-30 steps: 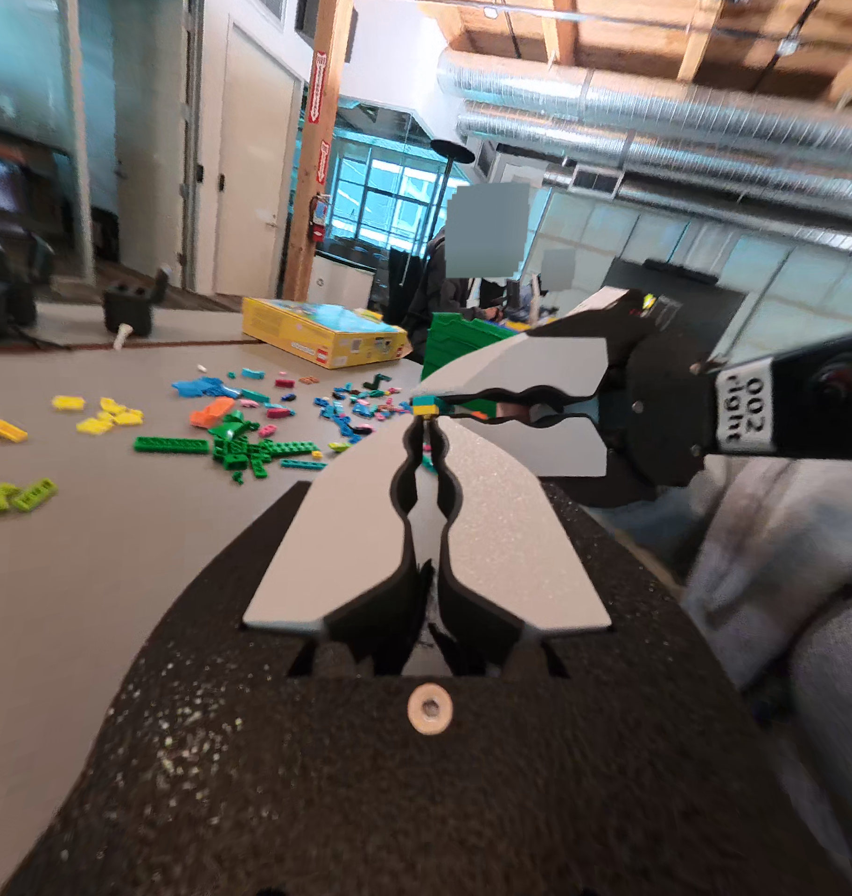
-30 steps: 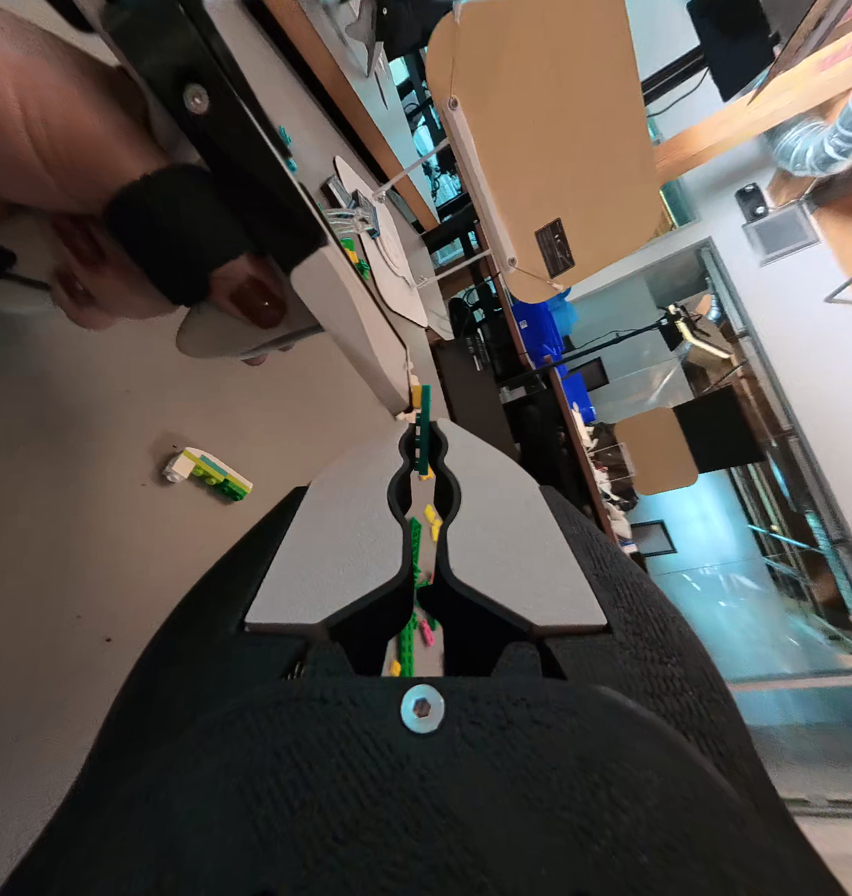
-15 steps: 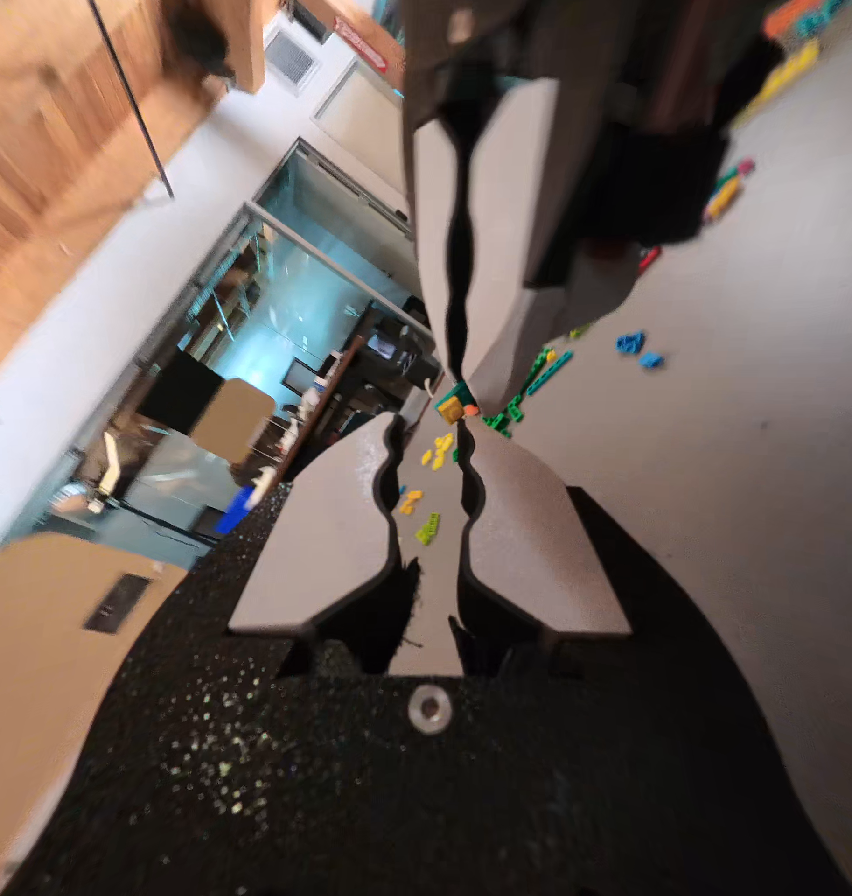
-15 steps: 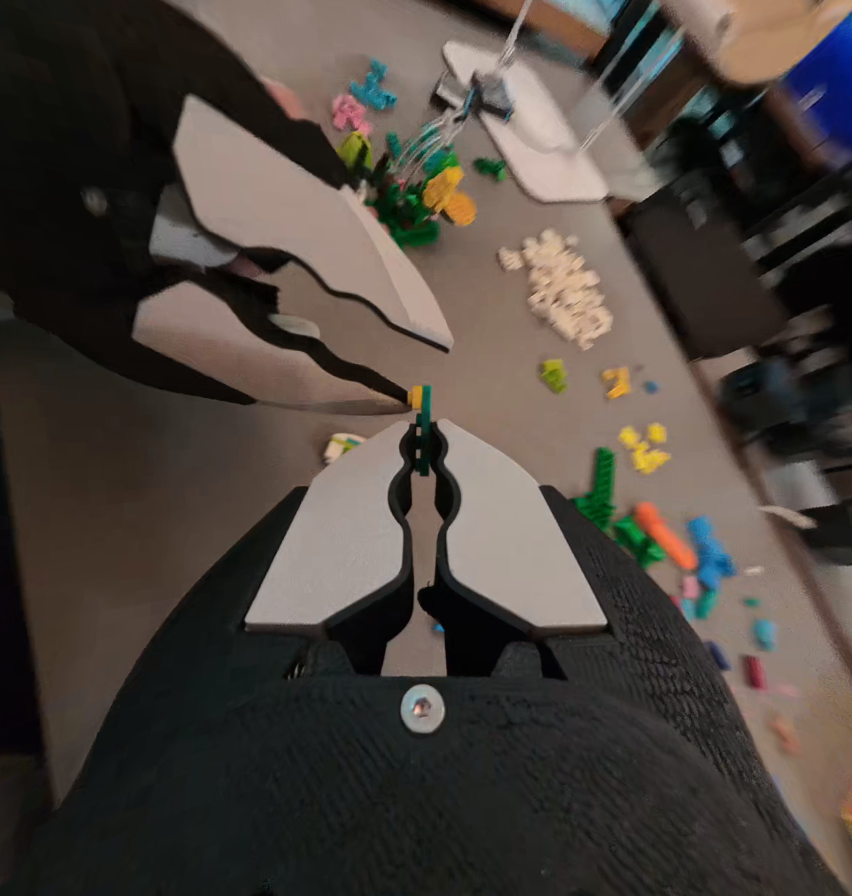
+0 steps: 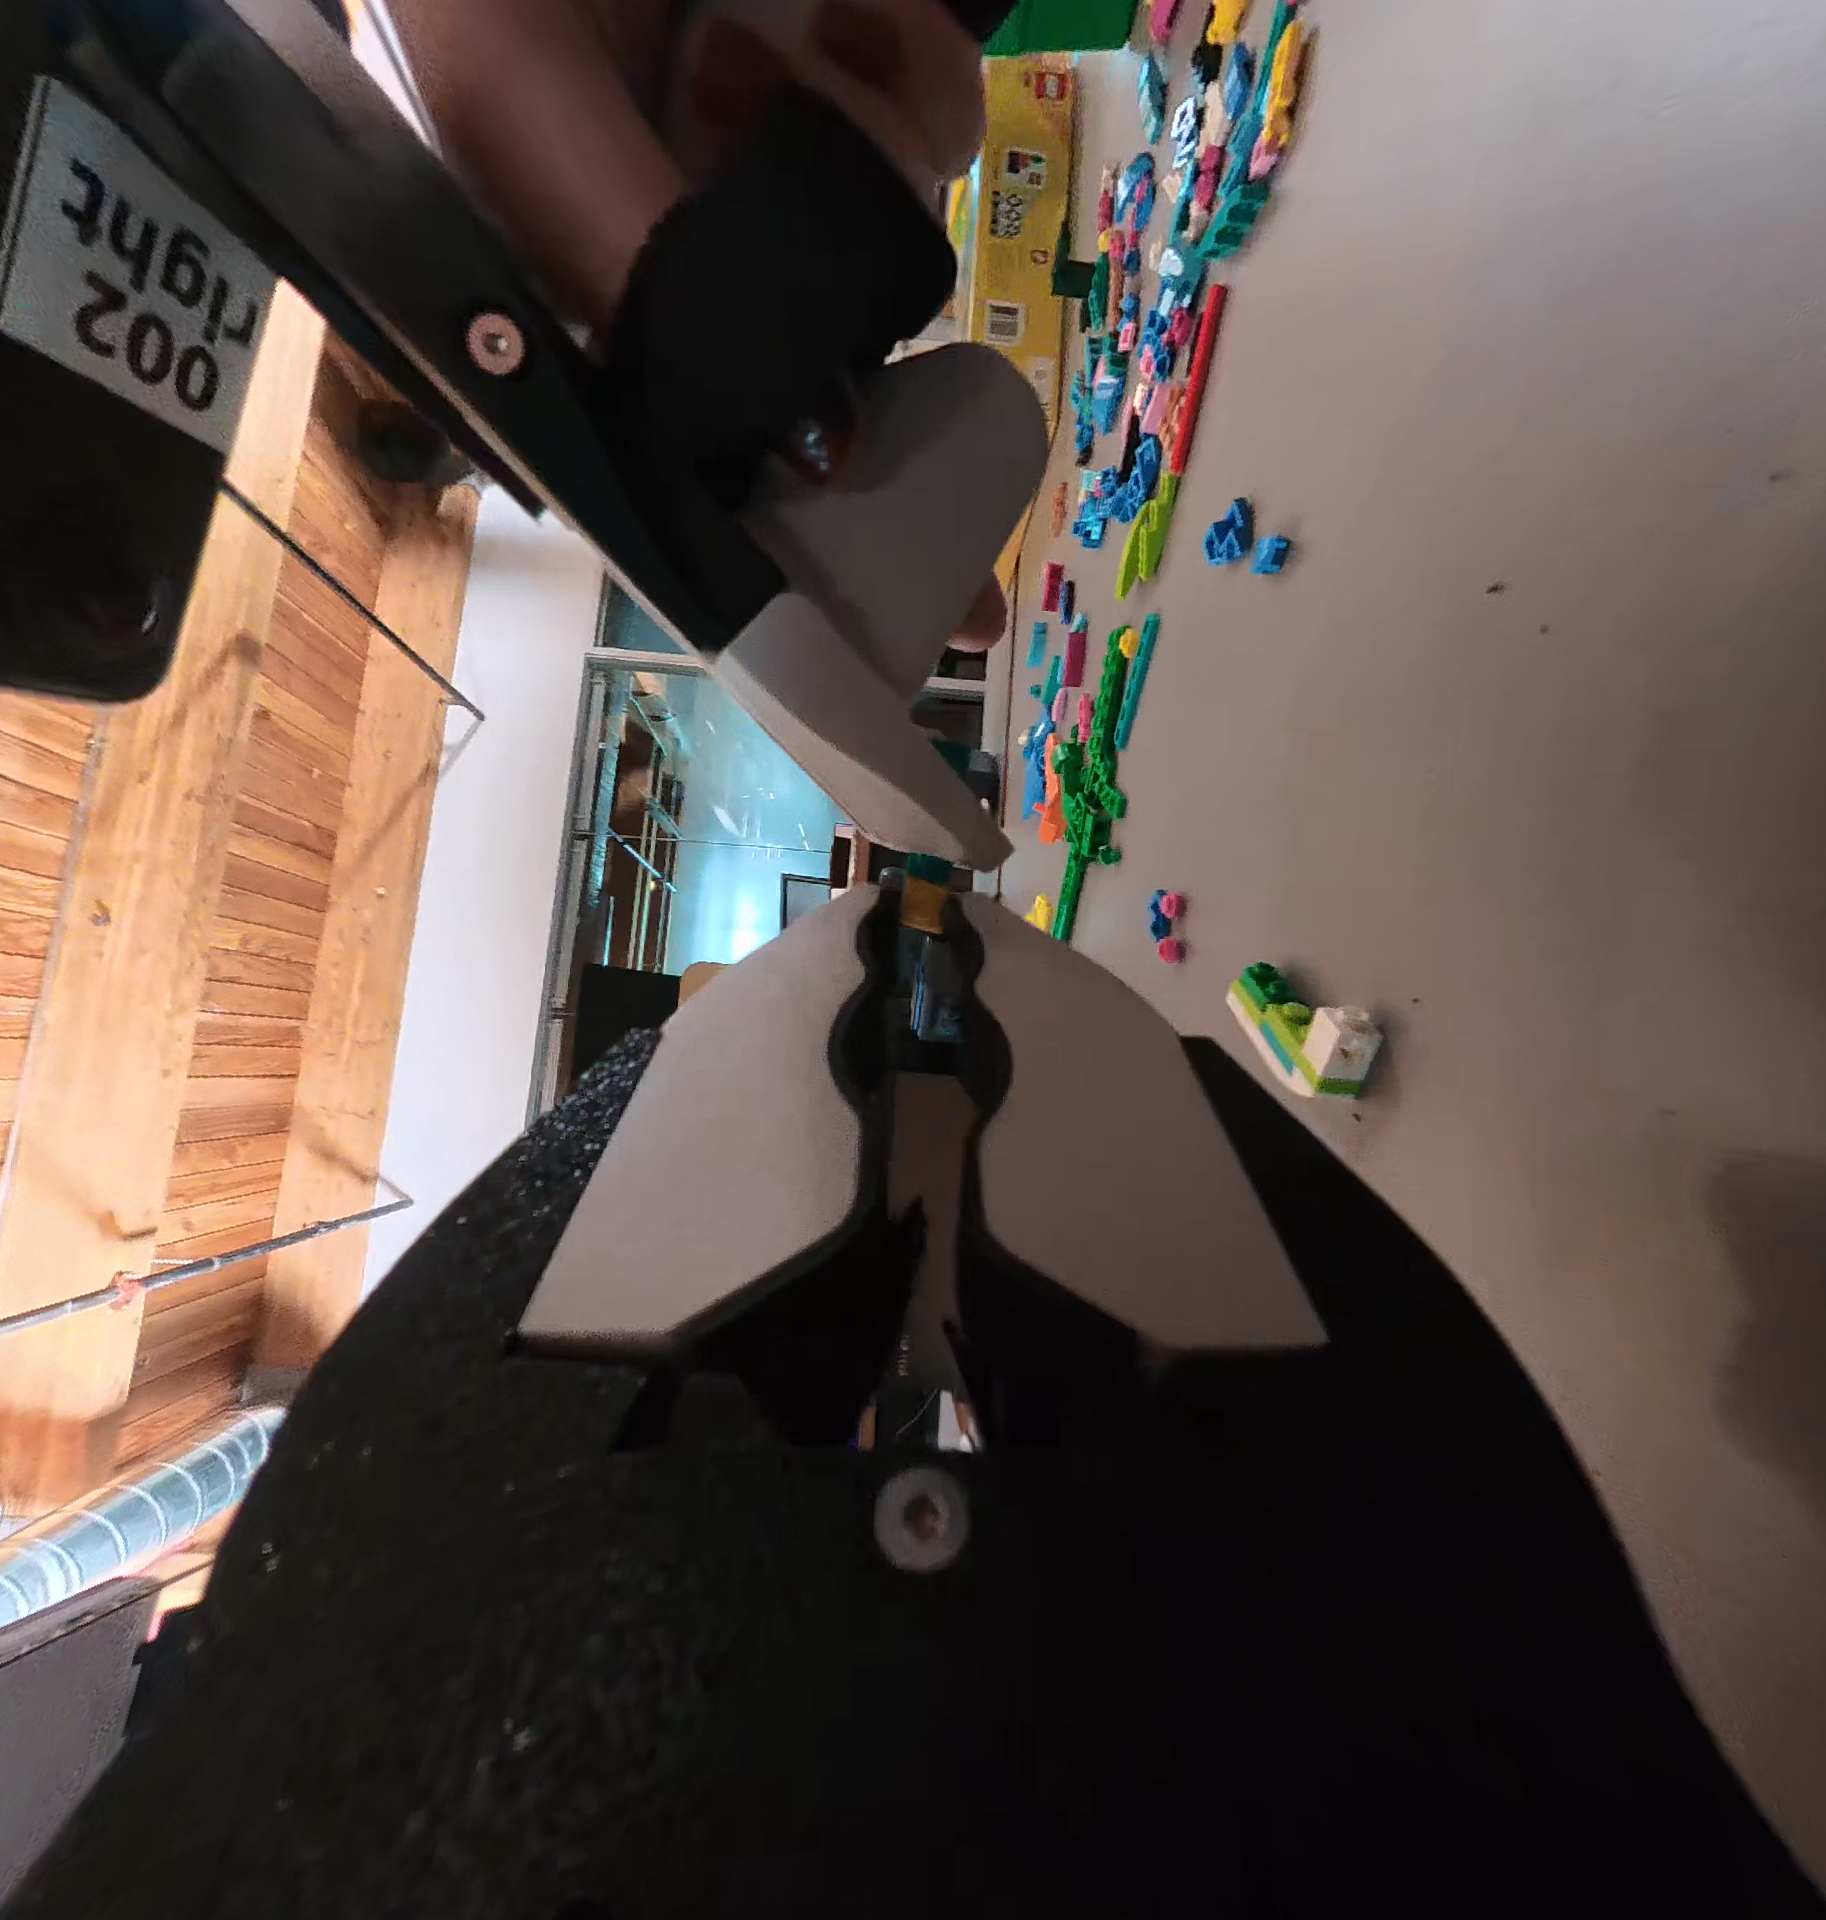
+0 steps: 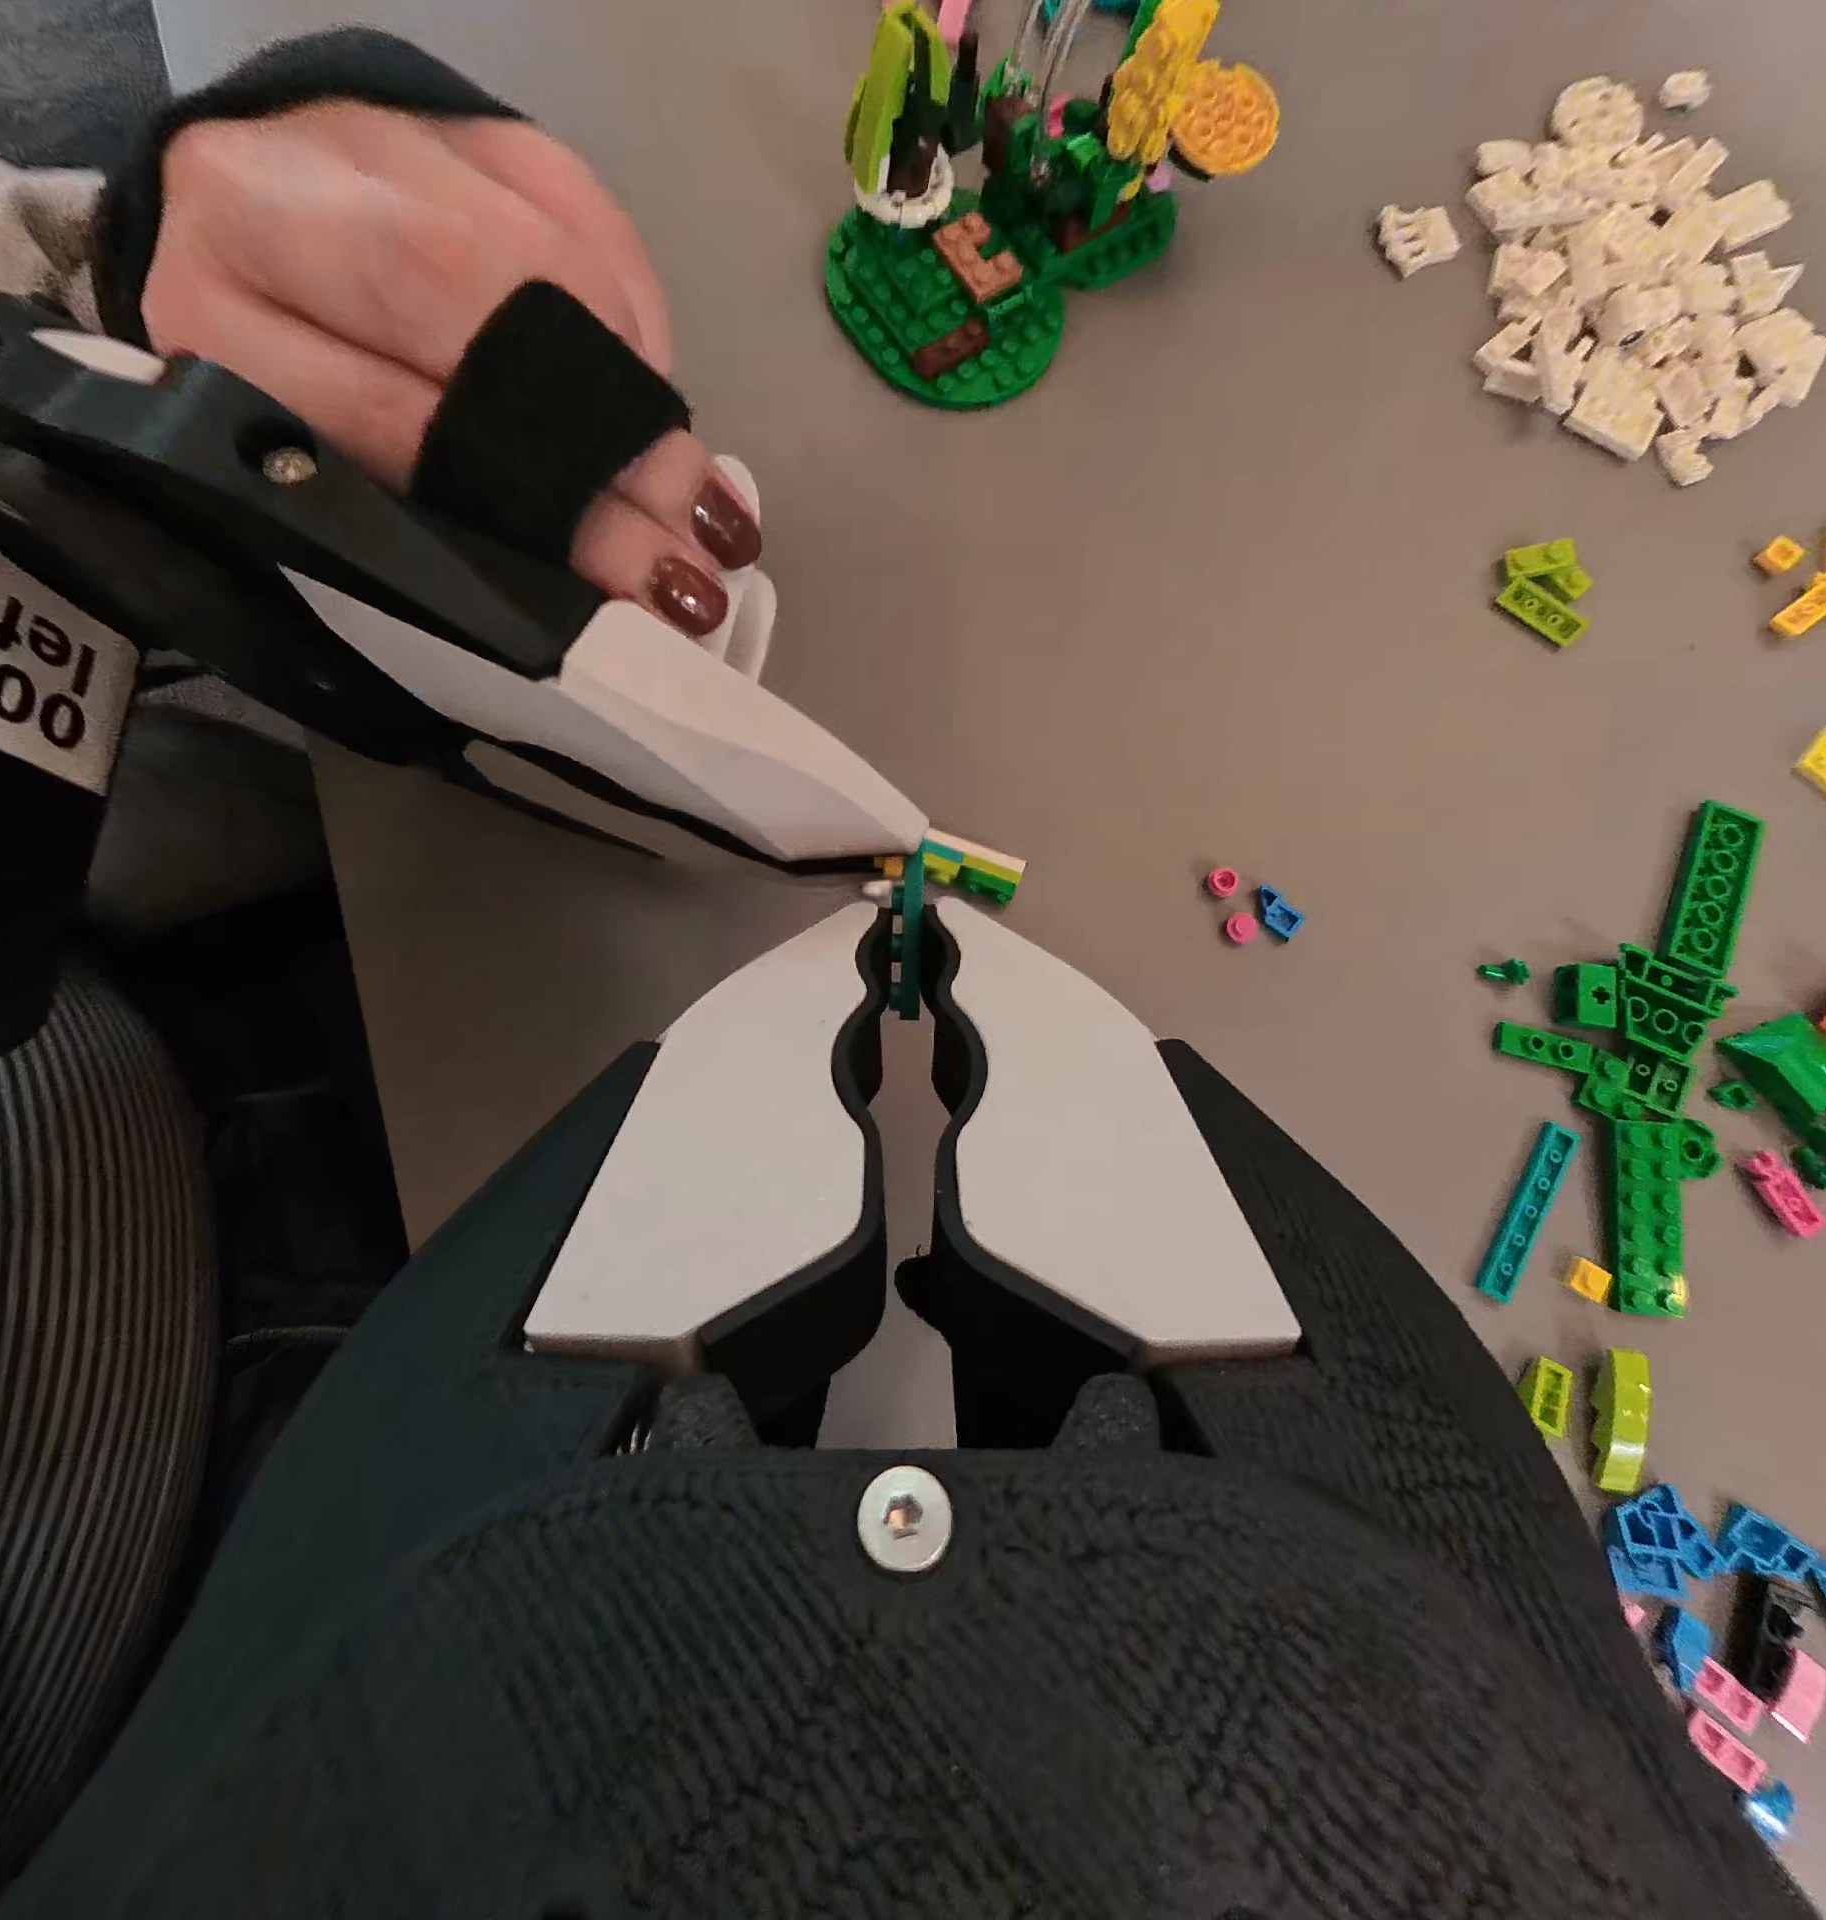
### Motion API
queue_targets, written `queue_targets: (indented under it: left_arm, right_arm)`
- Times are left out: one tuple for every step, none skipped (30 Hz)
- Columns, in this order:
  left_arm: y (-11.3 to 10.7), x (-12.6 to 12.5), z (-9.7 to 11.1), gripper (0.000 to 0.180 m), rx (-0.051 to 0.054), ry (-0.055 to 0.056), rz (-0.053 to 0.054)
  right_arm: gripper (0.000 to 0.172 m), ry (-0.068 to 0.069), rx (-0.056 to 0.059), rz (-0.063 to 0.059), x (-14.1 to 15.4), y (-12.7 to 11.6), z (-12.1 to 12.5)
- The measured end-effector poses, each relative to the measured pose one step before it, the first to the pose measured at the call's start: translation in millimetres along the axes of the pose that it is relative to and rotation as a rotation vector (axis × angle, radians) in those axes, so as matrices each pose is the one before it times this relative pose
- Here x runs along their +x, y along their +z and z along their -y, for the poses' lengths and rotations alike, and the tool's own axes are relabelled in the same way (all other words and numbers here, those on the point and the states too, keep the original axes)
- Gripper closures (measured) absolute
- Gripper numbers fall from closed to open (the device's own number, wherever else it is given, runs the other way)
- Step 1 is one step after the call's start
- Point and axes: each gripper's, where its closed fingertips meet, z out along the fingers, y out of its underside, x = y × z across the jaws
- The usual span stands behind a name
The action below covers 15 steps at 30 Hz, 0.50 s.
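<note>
Bricks lie scattered over the grey table (image 6: 1148, 582), and the teal plate (image 6: 909, 956) clamped upright in the right gripper (image 6: 906, 920) serves as landmark. Left of that plate, a hand (image 6: 389, 291) in a black fingerless glove steers the left gripper (image 6: 914, 847) in at a slant; its jaws are pinched on a small yellow brick (image 5: 927, 906) that touches the plate's top end. The right gripper's own jaws are pressed onto the plate's two faces. Just behind the plate's top, a small white, teal and lime build (image 6: 976, 873) lies on the table. Right of the plate sit two pink studs (image 6: 1229, 904) beside a blue piece (image 6: 1281, 914), farther right a green brick assembly (image 6: 1657, 1070). Beyond the plate stand a flower model on green bases (image 6: 992, 208) and, to its right, a heap of white bricks (image 6: 1636, 270).
</note>
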Motion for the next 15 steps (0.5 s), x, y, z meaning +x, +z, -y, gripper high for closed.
queue_targets:
  left_arm:
    - [-0.39, 1.77, 0.35, 0.171, 0.0001, 0.0021, -0.0161]
    - [-0.28, 2.03, -0.05, 0.172, -0.0006, -0.0018, -0.0208]
    - [-0.13, 1.78, -0.37, 0.172, -0.0054, -0.0149, -0.0240]
    - [0.16, 1.24, -1.37, 0.172, -0.0099, -0.0303, -0.0228]
    - [0.34, 0.26, -1.32, 0.173, -0.0091, -0.0401, -0.0182]
    - [0.51, -0.81, -1.30, 0.173, -0.0089, -0.0334, -0.0056]
    - [0.57, -0.81, -1.70, 0.173, -0.0095, -0.0376, -0.0042]
    - [0.44, -1.33, -1.23, 0.173, -0.0034, -0.0506, -0.0065]
    - [0.46, -1.50, -1.95, 0.173, -0.0051, -0.0581, -0.0108]
    - [0.77, -1.47, -3.41, 0.173, -0.0116, -0.0722, -0.0194]
    - [0.69, -1.08, -2.54, 0.173, -0.0003, -0.0922, -0.0293]
    - [1.00, 1.14, -1.71, 0.172, 0.0043, -0.1236, -0.0572]
    - [0.65, 1.15, -0.48, 0.173, 0.0116, -0.1405, -0.0664]
    - [0.42, 2.46, 0.23, 0.173, 0.0125, -0.1428, -0.0825]
    - [-0.52, 1.94, 1.89, 0.173, 0.0249, -0.1333, -0.0765]
  right_arm:
    - [0.169, -0.0057, -0.0087, 0.0009, -0.60, 0.85, -1.10]
    - [0.169, -0.0060, -0.0070, -0.0007, -0.48, 0.93, -1.21]
    - [0.169, -0.0047, -0.0042, -0.0025, -0.31, 0.94, -1.06]
    - [0.169, -0.0102, 0.0063, -0.0080, 0.35, 0.92, -0.05]
    - [0.168, -0.0172, 0.0145, -0.0147, 1.18, 0.60, 0.88]
    - [0.168, -0.0231, 0.0159, -0.0204, 1.60, 0.16, 1.13]
    - [0.168, -0.0311, 0.0202, -0.0274, 1.98, -0.50, 2.12]
    - [0.167, -0.0394, 0.0244, -0.0329, 2.24, -0.84, 2.77]
    - [0.167, -0.0485, 0.0290, -0.0387, 2.45, -1.12, 3.25]
    - [0.165, -0.0620, 0.0255, -0.0465, 3.07, -1.32, 2.59]
    - [0.159, -0.0772, 0.0089, -0.0480, 3.01, -1.30, 0.03]
    - [0.150, -0.0960, 0.0039, -0.0408, 1.54, -1.26, -0.46]
    - [0.143, -0.1093, 0.0100, -0.0473, 1.34, -1.67, 0.10]
    - [0.142, -0.1038, 0.0117, -0.0698, 4.10, -2.26, 0.82]
    - [0.142, -0.0991, 0.0123, -0.0551, 2.28, -2.25, 1.13]
